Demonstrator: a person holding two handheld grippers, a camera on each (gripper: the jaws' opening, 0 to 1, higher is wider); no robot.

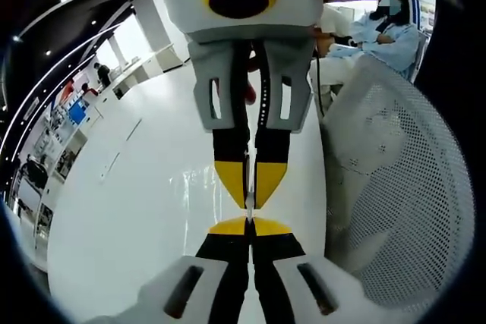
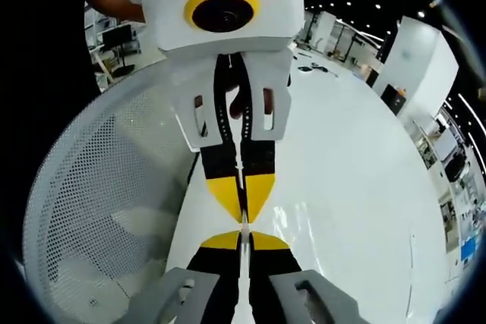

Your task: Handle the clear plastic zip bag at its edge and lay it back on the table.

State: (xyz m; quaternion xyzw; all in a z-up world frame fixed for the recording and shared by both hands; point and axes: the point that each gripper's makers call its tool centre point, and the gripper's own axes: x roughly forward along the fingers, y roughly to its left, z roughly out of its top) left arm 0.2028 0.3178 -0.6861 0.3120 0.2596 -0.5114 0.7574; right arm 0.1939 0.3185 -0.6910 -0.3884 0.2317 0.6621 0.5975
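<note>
Your left gripper [image 1: 249,221] rises from the bottom of the left gripper view with its yellow-tipped jaws pressed together, and your right gripper [image 2: 244,237] looks the same in its own view. Each meets the other tip to tip, so the two sit nose to nose above the white table [image 1: 137,210]. Between the tips runs a thin, pale vertical sliver, which I judge to be the edge of the clear plastic zip bag [image 1: 248,187] seen edge-on. It is also visible in the right gripper view [image 2: 243,221], and faint glossy reflections just beside the tips suggest the film hanging toward the tabletop. Both grippers appear clamped on that edge, though the film is so transparent that you cannot tell how much of it each one holds. The risk from here is mostly in the grip. With both pinching nearly the same spot, pulling your hands apart could stretch or tear the seam, or slip it out of one side. If you release one before the bag rests flat, it may swing, fold on itself, or drift toward the white mesh chair [image 1: 402,187] just beside the table's edge. Lower it evenly.
</note>
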